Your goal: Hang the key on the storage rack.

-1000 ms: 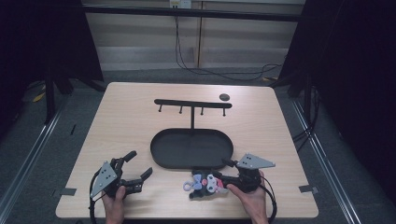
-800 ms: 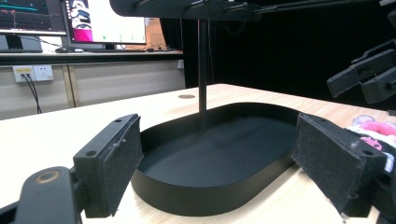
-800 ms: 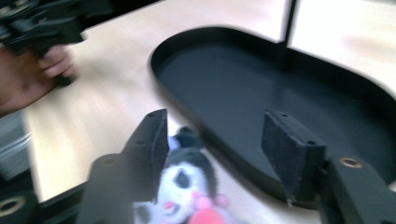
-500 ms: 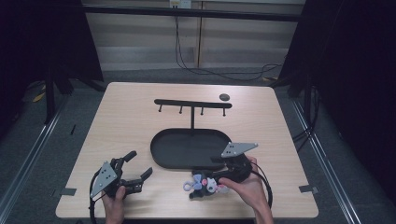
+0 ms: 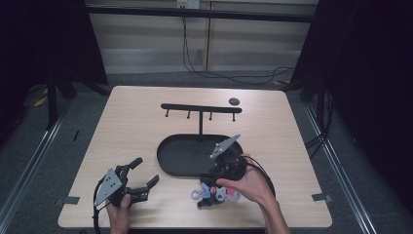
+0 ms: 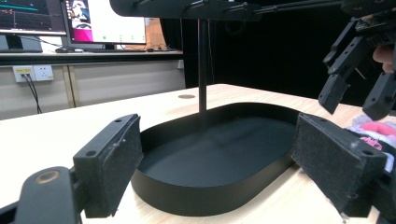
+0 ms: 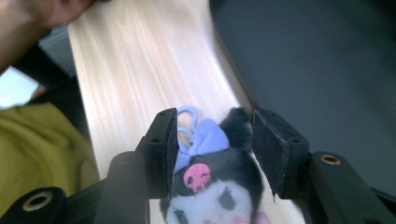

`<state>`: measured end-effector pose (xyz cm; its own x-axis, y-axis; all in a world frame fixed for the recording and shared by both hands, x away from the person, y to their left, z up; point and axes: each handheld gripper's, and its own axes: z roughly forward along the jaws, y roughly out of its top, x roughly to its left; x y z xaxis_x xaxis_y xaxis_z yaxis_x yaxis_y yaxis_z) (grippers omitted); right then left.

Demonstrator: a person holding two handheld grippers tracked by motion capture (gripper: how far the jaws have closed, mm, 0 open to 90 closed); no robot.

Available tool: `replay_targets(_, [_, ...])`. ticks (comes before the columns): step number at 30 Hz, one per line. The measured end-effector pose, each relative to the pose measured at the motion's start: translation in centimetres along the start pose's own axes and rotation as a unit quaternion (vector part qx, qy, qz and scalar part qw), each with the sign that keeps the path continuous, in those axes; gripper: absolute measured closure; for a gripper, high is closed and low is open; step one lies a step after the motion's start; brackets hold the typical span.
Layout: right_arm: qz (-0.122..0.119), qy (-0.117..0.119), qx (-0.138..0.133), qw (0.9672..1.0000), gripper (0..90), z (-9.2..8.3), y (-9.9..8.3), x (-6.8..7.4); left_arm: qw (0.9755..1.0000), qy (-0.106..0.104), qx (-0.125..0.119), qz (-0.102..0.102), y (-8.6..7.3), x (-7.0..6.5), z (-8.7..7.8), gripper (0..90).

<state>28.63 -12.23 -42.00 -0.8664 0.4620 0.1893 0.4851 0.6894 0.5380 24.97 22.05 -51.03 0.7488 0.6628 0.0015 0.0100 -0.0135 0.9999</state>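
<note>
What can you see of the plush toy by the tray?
The plush keychain toy looks soft: black hood with a pink skull, white face, lilac bow, pale blue clip loop at the top. It lies on the wooden table just outside the black oval tray, between the right gripper's open jaws, left pad close against it.

Each black claw (image 5: 138,179) carries a grey three-cornered plate and trailing cable.

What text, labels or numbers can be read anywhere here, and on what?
None can be read.
Monitors in the left gripper view: coloured graphs and windows, any text too small and blurred.
Plush toy between the right gripper's open jaws: a pink skull mark, no lettering.
Black tray, hook rack: no markings seen.
</note>
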Motion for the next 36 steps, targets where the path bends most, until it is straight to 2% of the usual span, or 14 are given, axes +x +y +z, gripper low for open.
replay_targets(1, [-0.005,0.003,0.018,0.9998,49.5,0.3,0.7,0.0,1.0000,-0.005,0.000,0.002,0.0,0.0,0.0,15.6])
replay_targets(4, [-0.013,0.002,0.035,0.9993,48.3,0.6,1.6,0.1,1.0000,0.001,-0.001,-0.003,0.0,0.0,0.0,15.6])
replay_targets(6, [-0.013,0.006,0.040,0.9991,48.7,0.7,1.7,0.1,1.0000,-0.004,0.000,0.001,0.0,0.0,0.0,15.6])
replay_targets(7, [-0.018,0.005,0.060,0.9980,50.4,1.1,2.1,0.2,1.0000,-0.006,0.000,0.003,0.0,0.1,0.0,15.6])
replay_targets(14, [-0.026,0.017,0.096,0.9950,55.2,1.9,3.1,0.4,1.0000,-0.005,0.000,0.002,0.0,0.0,0.0,15.6])
replay_targets(16, [-0.035,0.016,0.114,0.9927,57.3,2.3,3.7,0.5,1.0000,-0.006,-0.001,0.002,0.0,0.0,0.0,15.5])
replay_targets(18, [-0.037,0.016,0.117,0.9923,58.5,2.4,3.8,0.5,1.0000,-0.006,-0.001,0.002,0.0,0.0,0.0,15.6])
replay_targets(22, [-0.048,0.035,0.147,0.9874,63.1,3.3,4.4,0.5,1.0000,-0.006,-0.001,0.002,0.0,0.0,0.0,15.6])
replay_targets(25, [-0.050,0.036,0.162,0.9849,64.4,4.0,4.5,0.4,1.0000,-0.006,-0.001,0.002,0.0,0.0,0.0,15.6])
replay_targets(27, [-0.055,0.038,0.170,0.9832,64.3,4.4,4.7,0.4,1.0000,-0.003,-0.002,-0.002,0.0,0.0,0.0,15.6])
replay_targets(30, [-0.061,0.034,0.171,0.9829,63.3,4.7,4.7,0.5,1.0000,-0.002,-0.002,-0.002,0.0,0.0,0.0,15.6])
replay_targets(32, [-0.059,0.038,0.178,0.9815,62.2,5.2,4.7,0.3,1.0000,-0.004,-0.001,-0.002,0.0,0.0,0.0,15.6])
replay_targets(33, [-0.059,0.045,0.187,0.9795,61.6,5.7,4.6,0.1,1.0000,-0.003,-0.001,-0.002,0.0,0.0,0.0,15.6])
replay_targets(36, [-0.061,0.044,0.196,0.9776,61.0,6.1,4.6,0.0,1.0000,-0.003,-0.002,-0.002,0.0,0.0,0.0,15.5])
